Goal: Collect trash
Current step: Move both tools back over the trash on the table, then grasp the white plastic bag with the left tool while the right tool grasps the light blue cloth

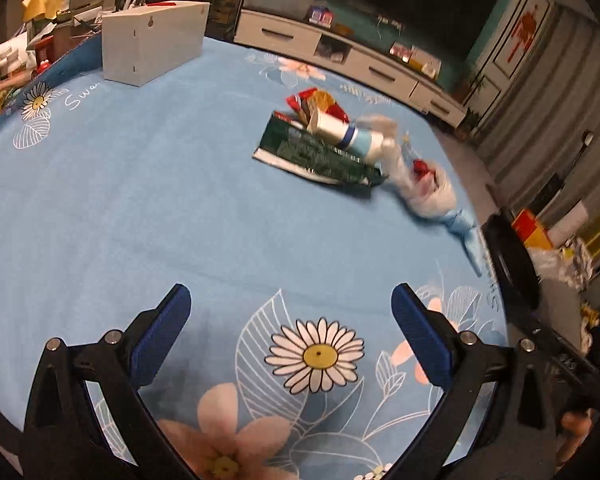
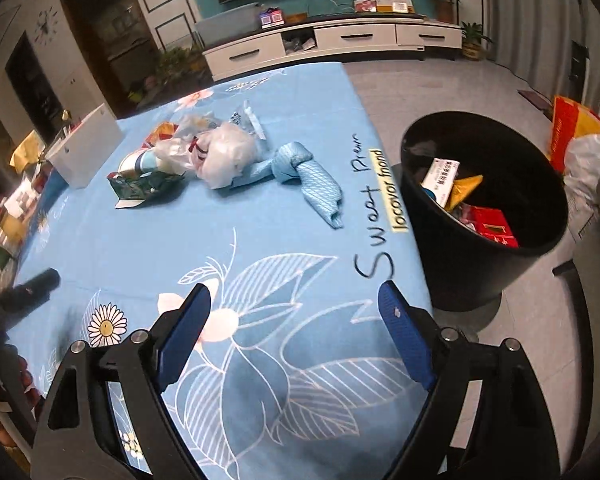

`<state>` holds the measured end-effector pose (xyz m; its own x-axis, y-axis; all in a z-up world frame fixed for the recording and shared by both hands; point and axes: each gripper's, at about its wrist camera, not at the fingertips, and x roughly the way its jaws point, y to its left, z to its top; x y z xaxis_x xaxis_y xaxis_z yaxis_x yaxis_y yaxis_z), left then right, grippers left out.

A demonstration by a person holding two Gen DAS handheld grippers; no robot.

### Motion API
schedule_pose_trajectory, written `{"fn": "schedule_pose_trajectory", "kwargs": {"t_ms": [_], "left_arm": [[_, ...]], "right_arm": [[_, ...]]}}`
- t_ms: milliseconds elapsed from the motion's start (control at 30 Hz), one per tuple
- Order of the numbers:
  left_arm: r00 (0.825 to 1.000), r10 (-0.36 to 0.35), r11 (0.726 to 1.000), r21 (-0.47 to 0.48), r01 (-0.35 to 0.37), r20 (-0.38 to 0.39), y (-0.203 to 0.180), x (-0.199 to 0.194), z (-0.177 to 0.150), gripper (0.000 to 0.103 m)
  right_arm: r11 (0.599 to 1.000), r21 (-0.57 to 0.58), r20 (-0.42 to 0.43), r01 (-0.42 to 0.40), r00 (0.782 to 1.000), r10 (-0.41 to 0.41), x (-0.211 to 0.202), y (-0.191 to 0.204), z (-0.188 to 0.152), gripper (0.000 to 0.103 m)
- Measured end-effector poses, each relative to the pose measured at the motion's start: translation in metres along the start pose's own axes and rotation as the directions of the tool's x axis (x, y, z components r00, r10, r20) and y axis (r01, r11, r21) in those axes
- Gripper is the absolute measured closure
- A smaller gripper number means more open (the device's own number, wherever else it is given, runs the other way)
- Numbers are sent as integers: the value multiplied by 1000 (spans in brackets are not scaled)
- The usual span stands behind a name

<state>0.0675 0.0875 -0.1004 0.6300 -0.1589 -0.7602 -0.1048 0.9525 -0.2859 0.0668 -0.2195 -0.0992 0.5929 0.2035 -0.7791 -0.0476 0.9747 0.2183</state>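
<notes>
Both claws are empty and spread wide, the left claw [image 1: 291, 304] and the right claw [image 2: 295, 300] hanging over the blue bench [image 2: 148, 240]. The trash pile [image 2: 188, 160] lies mid-bench, left of the black bin [image 2: 484, 272] standing beside the bench. The bag looks light, soft and slippery: pinch its bunched plastic.

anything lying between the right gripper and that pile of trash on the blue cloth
Nothing visible. Only bare blue cloth lies between the open right gripper and the trash pile. The black bin stands off the table's right side.
</notes>
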Motion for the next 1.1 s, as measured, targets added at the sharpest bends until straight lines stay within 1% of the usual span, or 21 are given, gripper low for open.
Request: {"fn": "schedule_pose_trajectory", "kwargs": {"t_ms": [33, 67, 133, 200, 233, 267, 300, 333, 367, 433, 533, 633, 733, 767, 833, 867, 900, 967, 1033, 1100], "left_arm": [[1000, -6, 1000, 22, 6, 6, -1, -1, 0, 3], [1000, -20, 997, 69, 20, 2, -6, -1, 2, 3], [999, -42, 988, 144, 46, -32, -16, 2, 7, 3], [997, -72, 978, 193, 79, -39, -26, 3, 15, 3], [996, -83, 977, 196, 90, -42, -30, 5, 18, 3], [992, -110, 977, 174, 120, -64, -33, 8, 24, 3], [985, -156, 977, 133, 165, -75, -34, 12, 29, 3], [974, -214, 971, 90, 220, -70, -37, 17, 35, 3], [971, -229, 969, 82, 234, -63, -42, 23, 37, 3], [976, -213, 971, 102, 217, -49, -57, 34, 42, 3], [975, -216, 966, 133, 220, -42, -80, 53, 51, 3], [975, -218, 958, 182, 221, -34, -103, 67, 60, 4], [975, -220, 948, 226, 222, -36, -124, 84, 69, 10], [974, -222, 946, 233, 225, -38, -127, 87, 70, 13], [974, -222, 940, 257, 225, -44, -137, 95, 73, 14], [975, -217, 937, 272, 221, -46, -144, 101, 75, 16], [975, -215, 935, 278, 221, -50, -148, 106, 76, 19], [976, -207, 933, 288, 216, -62, -156, 117, 78, 23], [978, -198, 932, 296, 211, -72, -163, 128, 80, 25], [979, -185, 931, 303, 202, -83, -168, 137, 81, 29]], "right_arm": [[1000, -5, 0, 2, 1000, -2, 2, 2, 2, 19], [1000, -11, 1, 4, 1000, -4, 4, 3, 5, 19], [1000, -26, -1, 16, 1000, -16, 10, 5, 10, 19], [998, -52, 7, 29, 1000, -29, 15, 7, 16, 19], [997, -66, 16, 37, 999, -36, 17, 8, 19, 19], [996, -82, 23, 42, 999, -40, 21, 9, 23, 19], [995, -90, 27, 41, 999, -39, 23, 9, 26, 19], [994, -97, 33, 39, 999, -36, 26, 8, 29, 19], [994, -104, 38, 34, 999, -30, 31, 8, 34, 19], [993, -112, 40, 27, 999, -22, 38, 7, 42, 19], [991, -132, 49, 30, 999, -24, 53, 4, 53, 19], [988, -151, 58, 27, 998, -19, 64, 1, 62, 23], [984, -177, 64, 19, 998, -8, 76, -1, 70, 26], [983, -182, 65, 22, 998, -10, 80, -2, 73, 28], [983, -180, 62, 20, 998, -9, 88, -5, 78, 32], [984, -180, 59, 15, 998, -5, 92, -6, 80, 36], [983, -181, 58, 12, 998, -2, 95, -7, 82, 37], [983, -185, 56, -6, 998, 16, 99, -8, 85, 41], [982, -191, 55, -8, 998, 19, 102, -8, 87, 45], [981, -195, 55, -17, 998, 29, 105, -9, 88, 51]]}}
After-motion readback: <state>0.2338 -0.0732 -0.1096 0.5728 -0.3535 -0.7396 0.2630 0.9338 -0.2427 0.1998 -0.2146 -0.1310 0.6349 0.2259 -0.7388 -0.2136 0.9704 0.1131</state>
